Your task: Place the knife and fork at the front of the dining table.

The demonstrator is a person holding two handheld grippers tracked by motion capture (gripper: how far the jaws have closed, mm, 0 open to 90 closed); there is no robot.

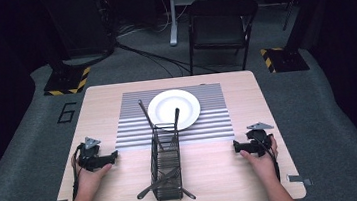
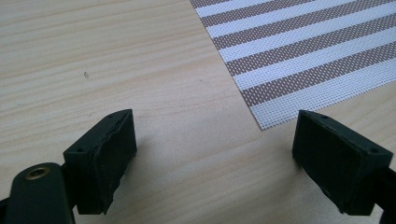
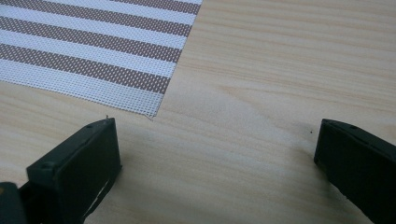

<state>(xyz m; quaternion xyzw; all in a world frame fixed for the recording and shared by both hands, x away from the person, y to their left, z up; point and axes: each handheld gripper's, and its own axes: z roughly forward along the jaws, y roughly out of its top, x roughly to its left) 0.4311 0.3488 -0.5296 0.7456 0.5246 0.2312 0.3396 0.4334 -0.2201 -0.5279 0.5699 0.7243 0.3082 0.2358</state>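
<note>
Cutlery sticks out of the wire basket [image 1: 166,168] at the middle of the table's [image 1: 214,177] near edge, its long axis running from near edge to far edge, midway between both hands. Left gripper [image 1: 114,156] and right gripper [image 1: 235,147] rest released near the side edges, jaws wide and empty, each pointing inward at the basket; neither is clearly nearer

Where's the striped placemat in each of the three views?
High view: the placemat lies mid-table, under the plate.
Left gripper view: its corner fills the upper right.
Right gripper view: its corner fills the upper left.
Shared landmark: the wooden table around the mat.
</note>
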